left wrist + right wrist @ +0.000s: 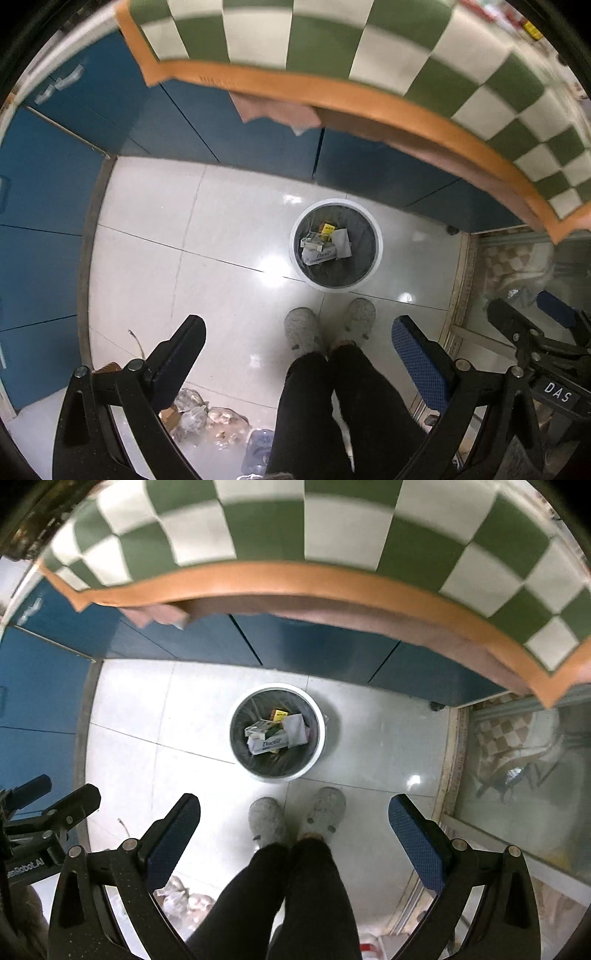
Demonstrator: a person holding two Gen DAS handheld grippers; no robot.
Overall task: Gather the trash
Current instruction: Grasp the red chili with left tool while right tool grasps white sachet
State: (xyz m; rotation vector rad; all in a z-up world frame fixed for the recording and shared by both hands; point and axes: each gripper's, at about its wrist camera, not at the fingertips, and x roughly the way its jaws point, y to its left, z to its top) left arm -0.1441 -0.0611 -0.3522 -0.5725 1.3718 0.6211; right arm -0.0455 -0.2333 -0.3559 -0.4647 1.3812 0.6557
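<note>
A round white trash bin [373,273] with a dark liner stands on the tiled floor below me; it also shows in the right wrist view [317,753]. Inside lie several crumpled boxes and papers [323,245], seen again in the right wrist view [275,731]. My left gripper [299,332] is open and empty, high above the floor. My right gripper [294,810] is open and empty, held beside the left one. Each gripper shows at the edge of the other's view.
A table with a green and white checked cloth [332,40] and an orange edge [295,579] is ahead. Blue cabinets [55,166] line the left and far side. The person's grey slippers [303,328] stand by the bin. Plastic bags [207,417] lie on the floor at left.
</note>
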